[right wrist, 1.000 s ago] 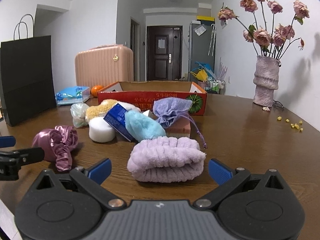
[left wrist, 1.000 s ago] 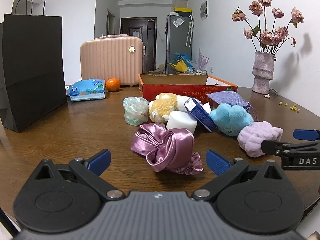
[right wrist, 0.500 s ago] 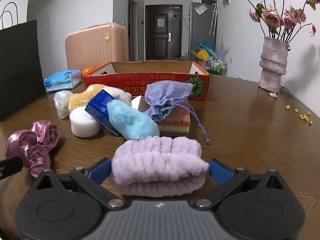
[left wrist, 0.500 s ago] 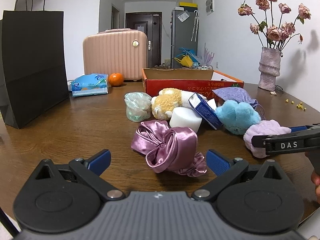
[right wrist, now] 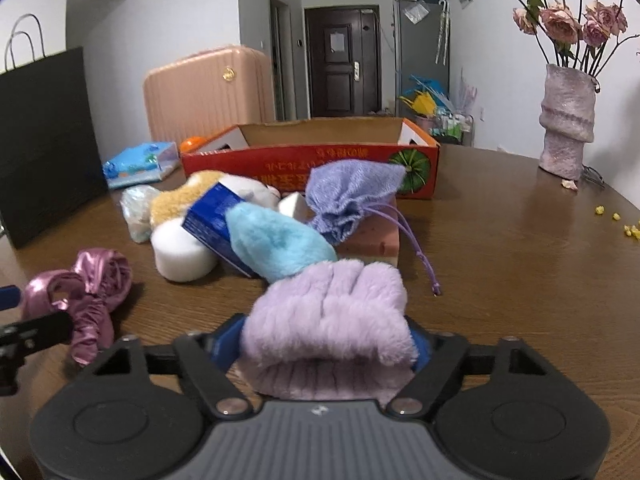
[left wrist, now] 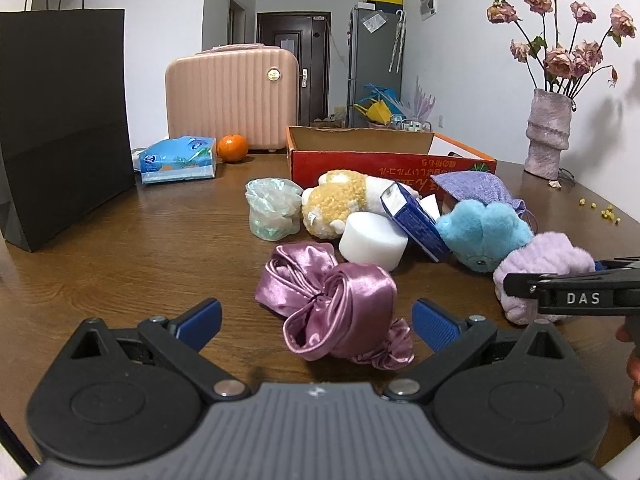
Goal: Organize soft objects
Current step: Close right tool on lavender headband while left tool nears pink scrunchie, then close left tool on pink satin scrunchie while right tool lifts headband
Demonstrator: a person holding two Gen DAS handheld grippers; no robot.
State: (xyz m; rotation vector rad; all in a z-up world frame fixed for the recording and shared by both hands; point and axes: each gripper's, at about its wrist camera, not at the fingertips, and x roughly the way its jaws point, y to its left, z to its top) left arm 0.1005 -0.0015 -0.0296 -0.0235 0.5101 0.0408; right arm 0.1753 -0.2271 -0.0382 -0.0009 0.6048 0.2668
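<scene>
My right claw [right wrist: 326,346] has just been closing, and its blue pads now squeeze the lilac plush band [right wrist: 328,316] at bottom centre of the frame. It looks light and squashy, so gripping across its middle (where the pile bunches) should hold. My left claw [left wrist: 316,316] stands apart behind the satin scrunchie [left wrist: 332,312]. Beyond lies the soft pile, then the red box [right wrist: 312,160] upper centre, on a glossy wooden table [right wrist: 500,240] in a white room.
</scene>
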